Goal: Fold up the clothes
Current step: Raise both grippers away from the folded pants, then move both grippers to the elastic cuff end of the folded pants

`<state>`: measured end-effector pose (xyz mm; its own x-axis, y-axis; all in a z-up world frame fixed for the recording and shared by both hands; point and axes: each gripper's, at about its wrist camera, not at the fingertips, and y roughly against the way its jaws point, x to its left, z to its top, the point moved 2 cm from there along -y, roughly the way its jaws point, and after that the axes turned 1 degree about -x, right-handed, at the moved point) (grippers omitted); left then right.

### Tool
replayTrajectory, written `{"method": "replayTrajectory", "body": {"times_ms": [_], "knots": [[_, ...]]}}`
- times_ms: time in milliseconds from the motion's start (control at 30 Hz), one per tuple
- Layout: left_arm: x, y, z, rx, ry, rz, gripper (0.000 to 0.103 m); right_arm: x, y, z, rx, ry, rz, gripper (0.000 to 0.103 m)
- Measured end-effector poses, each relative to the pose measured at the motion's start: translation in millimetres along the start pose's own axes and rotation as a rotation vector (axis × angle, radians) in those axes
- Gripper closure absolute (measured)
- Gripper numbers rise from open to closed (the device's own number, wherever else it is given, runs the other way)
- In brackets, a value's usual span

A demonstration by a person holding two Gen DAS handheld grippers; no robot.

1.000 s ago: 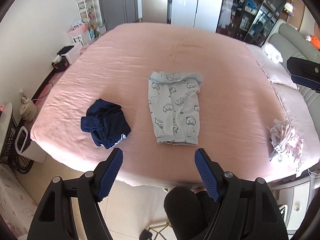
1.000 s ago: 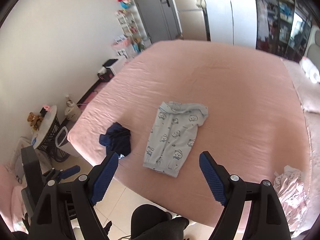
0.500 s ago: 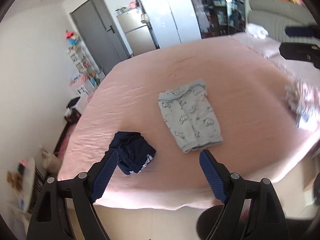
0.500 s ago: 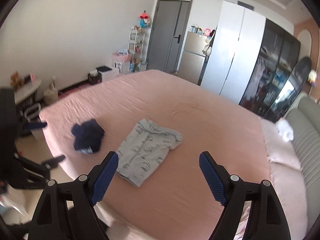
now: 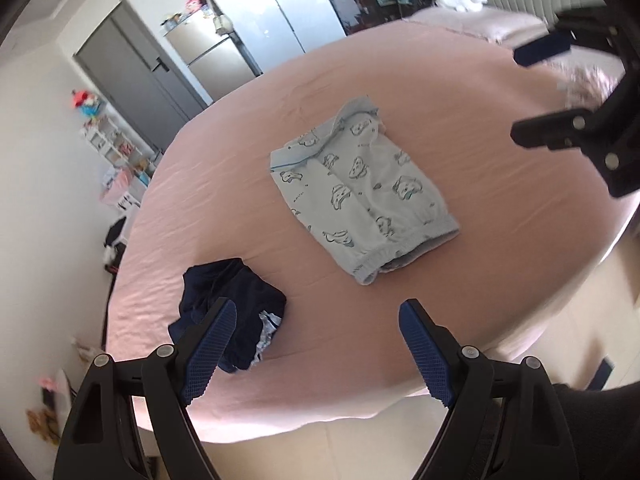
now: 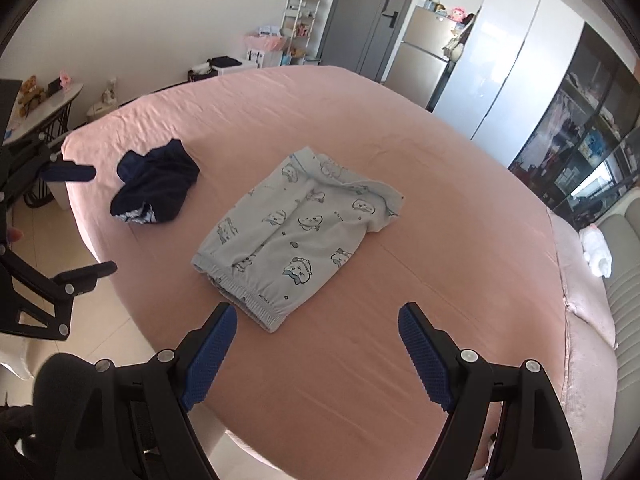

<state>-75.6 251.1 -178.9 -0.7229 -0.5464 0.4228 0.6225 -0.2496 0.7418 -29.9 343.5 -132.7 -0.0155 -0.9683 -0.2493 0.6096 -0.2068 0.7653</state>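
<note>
A light blue garment with cartoon prints [image 5: 360, 196] [image 6: 300, 232] lies folded flat in the middle of the pink bed [image 5: 480, 184] [image 6: 440, 248]. A dark navy garment [image 5: 228, 308] [image 6: 156, 188] sits crumpled near the bed's left front corner. My left gripper [image 5: 316, 348] hovers open above the bed's front edge, its left finger over the navy garment. My right gripper [image 6: 316, 348] is open too, just in front of the blue garment's elastic hem. Each gripper shows at the edge of the other's view. Nothing is held.
A blurred pink-white garment [image 5: 584, 80] lies at the bed's right side. A grey headboard with a white plush toy [image 6: 596, 252] borders the far right. Shelves, a side table [image 6: 44, 100], a grey door, a fridge and wardrobes line the walls. Tiled floor runs along the front.
Both grippers have swung lower and closer to the bed, the left toward the navy garment, the right toward the blue garment's hem. The clothes have not moved.
</note>
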Motion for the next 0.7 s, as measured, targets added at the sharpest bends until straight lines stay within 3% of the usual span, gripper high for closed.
{"method": "replayTrajectory", "body": {"times_ms": [333,700], "knots": [[-8.7,-45.0,2.4,0.025,-0.049,-0.006,0.020,12.3,-67.8,-22.5,0.124,0.091,-0.027,0.020],[-26.1,-84.2,3.3,0.045,-0.078,-0.066,0.019,21.2,-97.9,-42.3,0.083,0.142,-0.009,0.020]]}}
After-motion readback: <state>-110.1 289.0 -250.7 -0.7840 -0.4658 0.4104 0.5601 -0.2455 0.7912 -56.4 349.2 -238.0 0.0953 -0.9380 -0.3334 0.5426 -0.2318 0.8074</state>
